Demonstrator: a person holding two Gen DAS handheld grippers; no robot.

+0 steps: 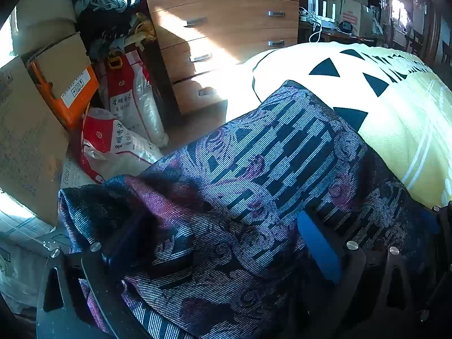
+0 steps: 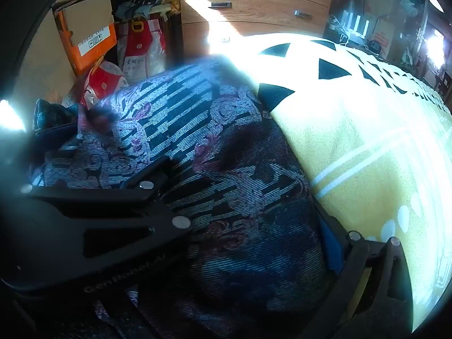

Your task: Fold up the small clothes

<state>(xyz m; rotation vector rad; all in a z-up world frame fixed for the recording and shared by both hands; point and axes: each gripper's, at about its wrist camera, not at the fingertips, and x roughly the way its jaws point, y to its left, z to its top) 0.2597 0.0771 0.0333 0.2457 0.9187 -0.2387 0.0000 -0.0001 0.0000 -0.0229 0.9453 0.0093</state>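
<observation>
Left wrist view. Your left gripper (image 1: pixel 223 243) sits at the bottom of the frame with its fingers (image 1: pixel 319 245) spread wide. A patterned garment (image 1: pixel 254 175) in blue, purple and black fills the gap between them and drapes over the lower centre. Its left edge bunches in folds by the dark left finger; the blue-padded right finger rests against the cloth. Beneath and to the right lies a yellow blanket (image 1: pixel 395 118) with black triangles. At upper centre stands a wooden chest of drawers (image 1: pixel 226 14), partly sunlit. At left you see cardboard boxes (image 1: pixel 25 141), an orange box (image 1: pixel 76 96) and red-and-white sacks (image 1: pixel 132 99).
</observation>
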